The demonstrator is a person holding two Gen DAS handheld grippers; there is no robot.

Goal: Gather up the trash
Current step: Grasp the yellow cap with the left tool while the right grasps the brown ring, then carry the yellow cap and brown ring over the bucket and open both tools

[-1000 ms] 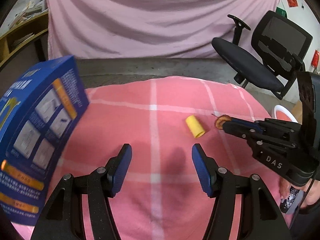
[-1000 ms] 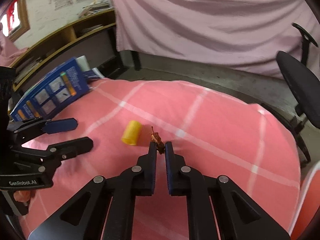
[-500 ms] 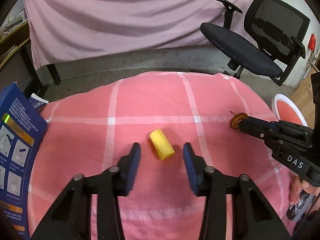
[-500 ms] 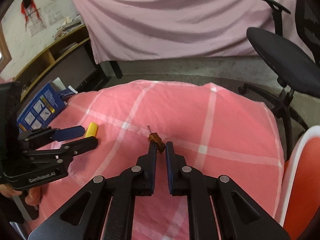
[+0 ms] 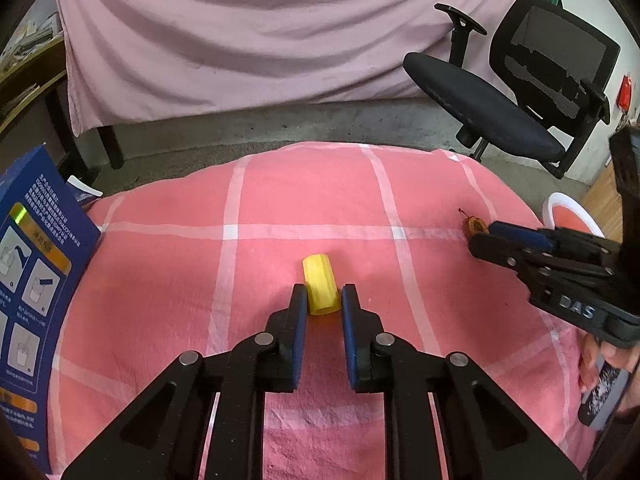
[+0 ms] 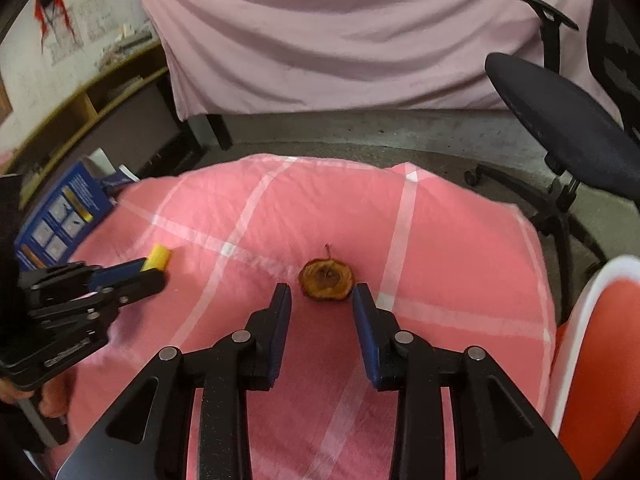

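The left hand-held gripper was closing on the yellow tube, its pads touching the tube's near end on the pink cloth. The right hand-held gripper was opening, released, with the brown fruit slice lying flat just beyond its fingertips. A blue box stood at the cloth's left edge.

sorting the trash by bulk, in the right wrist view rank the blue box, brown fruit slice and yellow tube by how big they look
1. blue box, clearly largest.
2. brown fruit slice.
3. yellow tube, partly hidden by the left tongs.

The slice lies nearer the camera than the tube, so 2 and 3 are unsure.
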